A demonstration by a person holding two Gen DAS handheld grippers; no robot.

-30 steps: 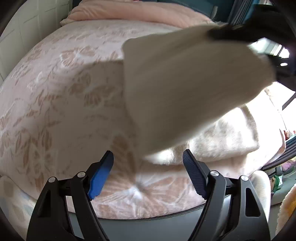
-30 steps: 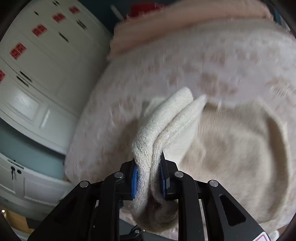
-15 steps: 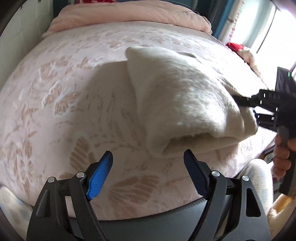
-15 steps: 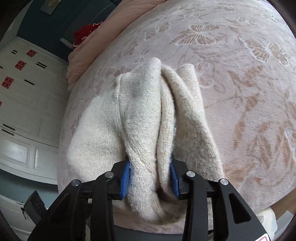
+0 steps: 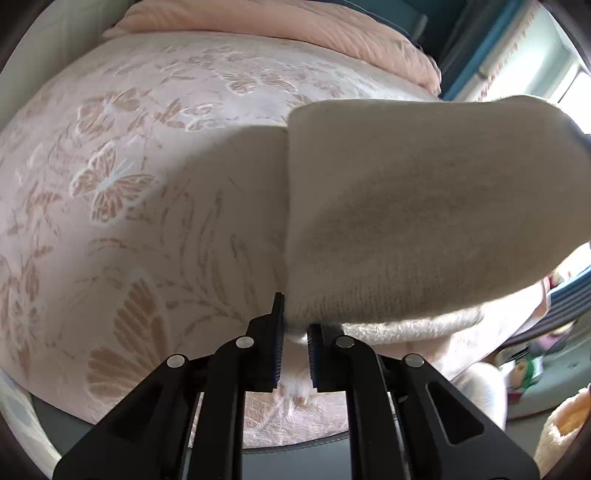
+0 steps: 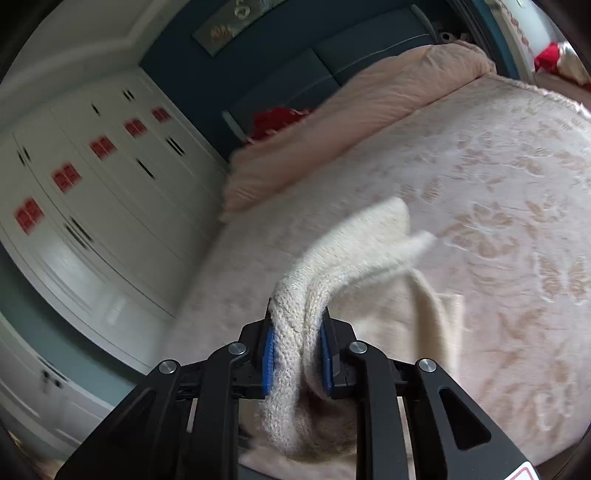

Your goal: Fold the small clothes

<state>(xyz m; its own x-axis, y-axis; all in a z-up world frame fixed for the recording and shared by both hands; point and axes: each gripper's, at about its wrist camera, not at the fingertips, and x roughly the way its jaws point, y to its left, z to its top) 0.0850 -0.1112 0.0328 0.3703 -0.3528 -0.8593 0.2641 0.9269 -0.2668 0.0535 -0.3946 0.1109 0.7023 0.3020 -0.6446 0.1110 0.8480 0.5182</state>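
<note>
A cream knitted garment [image 5: 424, 214] hangs lifted above the pink butterfly-patterned bed cover [image 5: 140, 192]. My left gripper [image 5: 295, 343] is shut on the garment's lower corner, its blue pads pinching the fabric. My right gripper [image 6: 297, 354] is shut on a bunched, doubled edge of the same cream garment [image 6: 347, 258], which stretches away from it over the bed cover [image 6: 498, 206]. The right gripper itself is hidden behind the cloth in the left wrist view.
A pink duvet [image 5: 280, 29] lies rolled at the head of the bed, also in the right wrist view [image 6: 354, 110]. White wardrobe doors [image 6: 92, 192] stand to the left. A red item [image 6: 277, 118] lies by the duvet. Window light [image 5: 569, 74] at the right.
My left gripper went from open to shut on the garment's corner. The garment, lying on the bed half a second ago, is lifted again by both grippers.
</note>
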